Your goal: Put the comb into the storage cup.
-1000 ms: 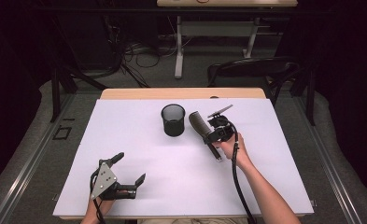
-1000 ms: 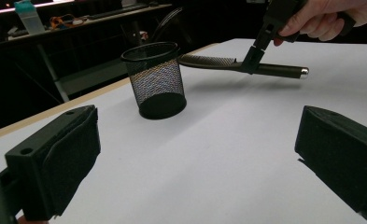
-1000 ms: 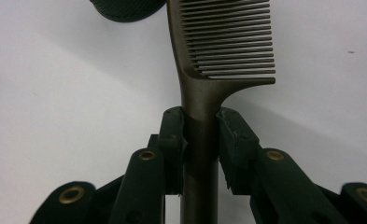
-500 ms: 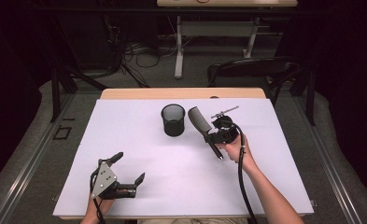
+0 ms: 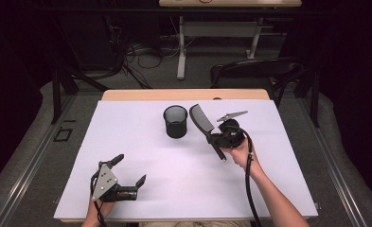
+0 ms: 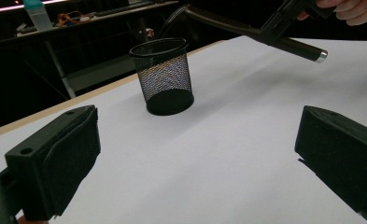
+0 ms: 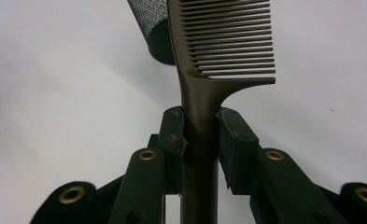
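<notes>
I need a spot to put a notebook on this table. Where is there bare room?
The white table is bare left of the mesh cup, and across the middle between the left gripper and the right gripper. The far right side is bare too. It is crowded only around the cup, where the comb hangs.

— What stands in our way on the white table (image 5: 141, 142)?

— Just the mesh cup (image 5: 176, 121), upright near the far edge. The comb (image 5: 203, 121) in our right gripper (image 5: 215, 138) hangs tilted just beside its rim, so that side is tight.

— And on the left?

— Open surface all around our left gripper (image 5: 129, 169); between its spread jaws we see bare table right up to the cup.
</notes>
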